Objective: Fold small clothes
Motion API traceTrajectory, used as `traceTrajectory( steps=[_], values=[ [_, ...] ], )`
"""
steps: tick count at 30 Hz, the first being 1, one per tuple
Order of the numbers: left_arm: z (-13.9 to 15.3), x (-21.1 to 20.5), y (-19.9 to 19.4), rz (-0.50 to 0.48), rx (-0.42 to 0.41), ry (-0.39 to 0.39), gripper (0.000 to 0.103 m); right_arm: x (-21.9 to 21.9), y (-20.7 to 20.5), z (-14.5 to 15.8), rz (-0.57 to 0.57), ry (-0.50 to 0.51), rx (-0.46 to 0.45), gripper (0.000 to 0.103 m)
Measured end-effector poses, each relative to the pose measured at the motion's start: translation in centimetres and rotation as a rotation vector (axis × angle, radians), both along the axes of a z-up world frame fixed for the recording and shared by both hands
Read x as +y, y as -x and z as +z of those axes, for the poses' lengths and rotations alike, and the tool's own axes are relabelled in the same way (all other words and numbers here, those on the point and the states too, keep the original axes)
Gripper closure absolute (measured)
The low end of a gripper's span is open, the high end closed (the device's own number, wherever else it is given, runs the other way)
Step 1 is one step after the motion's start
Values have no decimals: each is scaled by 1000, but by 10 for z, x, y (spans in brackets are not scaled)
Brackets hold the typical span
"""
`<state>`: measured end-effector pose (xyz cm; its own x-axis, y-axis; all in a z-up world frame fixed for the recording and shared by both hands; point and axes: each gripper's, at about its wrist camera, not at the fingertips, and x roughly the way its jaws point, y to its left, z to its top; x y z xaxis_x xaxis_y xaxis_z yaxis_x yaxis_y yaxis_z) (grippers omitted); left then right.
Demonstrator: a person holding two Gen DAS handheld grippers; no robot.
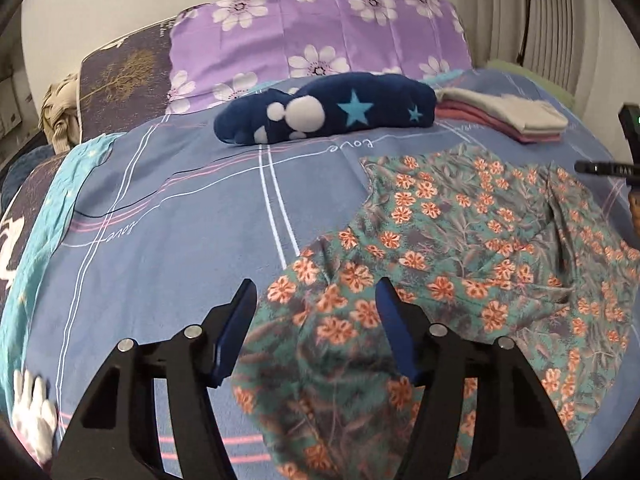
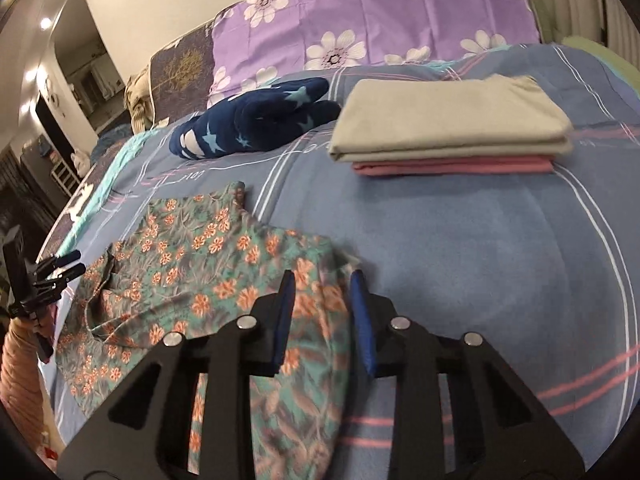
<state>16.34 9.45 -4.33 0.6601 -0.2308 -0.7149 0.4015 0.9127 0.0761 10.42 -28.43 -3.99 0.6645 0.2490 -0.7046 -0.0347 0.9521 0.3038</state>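
Beyond right jaws only: doorway [image 2: 86, 68].

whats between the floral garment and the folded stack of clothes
Only bare blue bedsheet: in the right wrist view nothing lies on it between the floral garment and the folded stack. The navy star-print item lies off to the side.
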Motion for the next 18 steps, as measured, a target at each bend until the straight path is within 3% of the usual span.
traceTrajectory(
  steps=[2,6,12,16,18],
  values=[
    [-9,-4,-4,-9,26,-1,40,5,-6,-1,19,9,-1,62],
    [-22,-8,-7,-15,51,-14,40,11,-17,-9,38,34,21,60],
    [-14,-19,-7,-58,10,-38,52,12,-26,-19,39,27,44,60],
    [-15,-32,-6,-130,28,-86,75,14,-28,-20,50,36,48,60],
    [-25,-39,-9,-136,58,-128,85,16,-29,-21,57,41,52,67]
  ],
)
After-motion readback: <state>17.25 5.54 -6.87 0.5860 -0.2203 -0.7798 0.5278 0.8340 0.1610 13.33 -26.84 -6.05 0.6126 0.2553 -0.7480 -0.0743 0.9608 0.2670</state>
